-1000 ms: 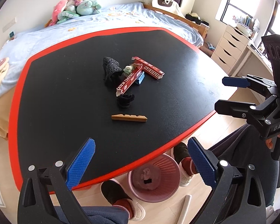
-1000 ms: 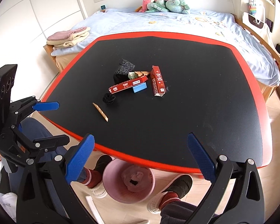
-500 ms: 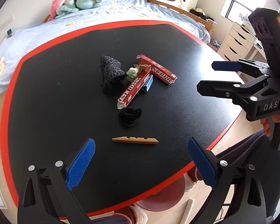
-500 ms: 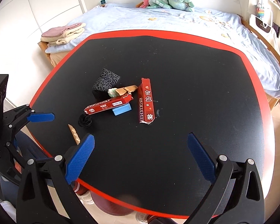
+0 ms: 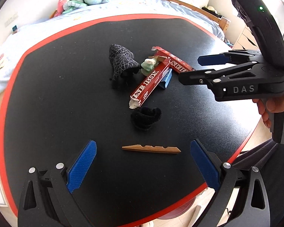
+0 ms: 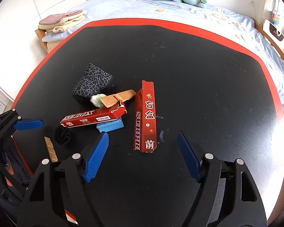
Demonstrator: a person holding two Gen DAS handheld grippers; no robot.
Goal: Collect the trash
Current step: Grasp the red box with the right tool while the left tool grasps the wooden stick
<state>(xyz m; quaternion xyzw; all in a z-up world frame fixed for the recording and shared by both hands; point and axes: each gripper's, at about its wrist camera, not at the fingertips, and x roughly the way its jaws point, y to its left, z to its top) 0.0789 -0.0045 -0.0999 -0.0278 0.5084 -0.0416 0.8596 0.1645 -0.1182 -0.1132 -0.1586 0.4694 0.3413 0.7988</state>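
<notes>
A black table [image 5: 47, 94] with a red rim fills both views, and the trash lies in a loose heap near its middle.

In the left wrist view the left gripper [image 5: 143, 167] sits at the bottom of the frame, jaws spread wide and empty. A wood strip [image 5: 151, 148] lies flat on the table between its blue pads, above them in the frame and touching neither. Above the strip is a black fuzzy clump [image 5: 145, 118], and above that a red box [image 5: 149, 85] lies slanted, one torn end just beside the clump. A blue block [image 5: 166, 79] shows under the box's right side. A small green wad [image 5: 148, 67] and a black patterned pouch [image 5: 121, 64] sit to the upper left of the box.

A second red box [image 6: 145, 117] lies lengthwise in the centre of the right wrist view, apart from the blue block. A flat wood piece [image 6: 117, 98] rests on the first box's upper end, beside the wad.

The right gripper [image 6: 142, 155] is at the bottom centre of its own view, jaws closing but apart, with the near end of the second box between the pads, neither pad pressing on it. In the left wrist view a hand [image 5: 274, 109] holds it at the right edge.
</notes>
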